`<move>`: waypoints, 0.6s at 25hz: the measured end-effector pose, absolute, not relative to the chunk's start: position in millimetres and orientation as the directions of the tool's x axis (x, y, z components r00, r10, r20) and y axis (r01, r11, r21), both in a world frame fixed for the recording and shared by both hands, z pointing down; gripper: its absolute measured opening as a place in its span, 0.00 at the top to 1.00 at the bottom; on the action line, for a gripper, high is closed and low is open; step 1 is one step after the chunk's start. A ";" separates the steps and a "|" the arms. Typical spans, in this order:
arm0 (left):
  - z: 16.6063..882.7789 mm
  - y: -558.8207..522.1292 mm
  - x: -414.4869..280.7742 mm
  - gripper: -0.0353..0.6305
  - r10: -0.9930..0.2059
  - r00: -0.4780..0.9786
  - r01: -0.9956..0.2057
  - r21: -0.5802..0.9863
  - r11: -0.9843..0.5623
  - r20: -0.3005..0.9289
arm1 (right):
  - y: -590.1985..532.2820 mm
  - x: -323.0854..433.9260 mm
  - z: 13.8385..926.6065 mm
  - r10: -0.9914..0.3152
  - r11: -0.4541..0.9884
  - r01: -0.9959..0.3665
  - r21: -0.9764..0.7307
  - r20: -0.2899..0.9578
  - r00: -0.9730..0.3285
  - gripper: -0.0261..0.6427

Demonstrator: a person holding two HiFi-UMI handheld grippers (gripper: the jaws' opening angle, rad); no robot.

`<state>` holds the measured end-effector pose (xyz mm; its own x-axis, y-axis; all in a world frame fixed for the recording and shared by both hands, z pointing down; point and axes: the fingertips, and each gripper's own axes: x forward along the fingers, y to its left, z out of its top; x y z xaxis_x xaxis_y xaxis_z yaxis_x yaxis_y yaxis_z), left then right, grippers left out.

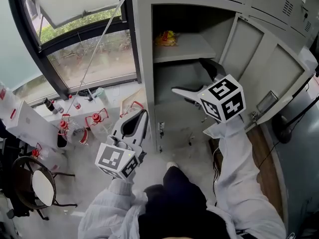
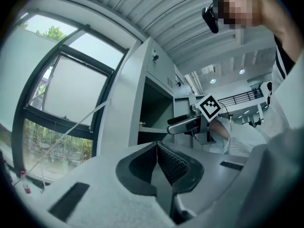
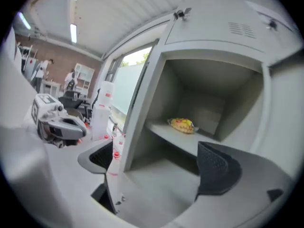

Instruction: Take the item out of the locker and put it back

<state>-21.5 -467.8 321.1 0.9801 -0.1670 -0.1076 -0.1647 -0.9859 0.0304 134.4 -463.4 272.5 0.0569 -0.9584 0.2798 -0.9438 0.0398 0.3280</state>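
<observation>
- Your right tongs [image 3: 159, 163] stood wide open, the two ribbed pads far apart with nothing gripped between them
- You held them just in front of the open locker [image 1: 144, 59], pointing into it at a level below its shelf [image 1: 197, 48], and they touched neither the shelf nor the walls
- Your left tongs [image 2: 156, 151] were closed, pad pressed against pad, and held nothing
- You kept the left tongs lower down and to the left of the locker, well apart from it and from the right tongs
- The item, a yellow packet [image 1: 167, 38], lay on the shelf in the upper part of the locker, toward the back, well apart from both tongs
- In the right gripper view the packet showed above and beyond the open pads, lying flat on the shelf
- The locker door [image 1: 264, 73] stood swung open on the right, near your white right sleeve [image 1: 239, 163]
- Left of the locker ran a dark-framed window [image 1: 89, 59] with greenery behind the glass
- Low down near that window stood several small bottles with red caps [image 1: 97, 117]
- A white box with a red mark [image 1: 25, 121] sat further left, and below it a stool with a round pale seat [image 1: 42, 185]
</observation>
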 end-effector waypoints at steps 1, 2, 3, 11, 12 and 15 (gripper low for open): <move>327.7 -463.9 -24.1 0.93 -0.165 0.981 -0.161 0.041 -0.986 -0.098 | -452.2 129.1 278.4 -0.962 0.029 -0.953 0.300 0.268 0.055 0.14; 333.8 -460.4 -26.5 0.93 -0.164 0.982 -0.160 0.050 -0.986 -0.090 | -441.2 124.4 284.6 -0.965 0.019 -0.962 0.274 0.257 0.055 0.14; 339.4 -457.4 -28.6 0.93 -0.165 0.983 -0.160 0.057 -0.985 -0.082 | -430.5 120.3 290.8 -0.967 0.008 -0.968 0.250 0.247 0.056 0.14; 351.2 -443.8 -36.0 0.93 -0.203 0.977 -0.199 0.068 -0.978 -0.060 | -378.6 111.6 306.5 -0.990 -0.092 -0.995 0.024 0.105 0.094 0.14; 348.4 -442.7 -36.0 0.93 -0.206 0.977 -0.203 0.056 -0.978 -0.062 | -375.9 112.3 303.6 -0.991 -0.104 -0.995 0.003 0.084 0.104 0.14; 337.3 -440.3 -33.3 0.93 -0.203 0.976 -0.201 0.033 -0.979 -0.076 | -366.9 114.3 287.7 -0.989 -0.150 -0.989 -0.017 0.019 0.150 0.18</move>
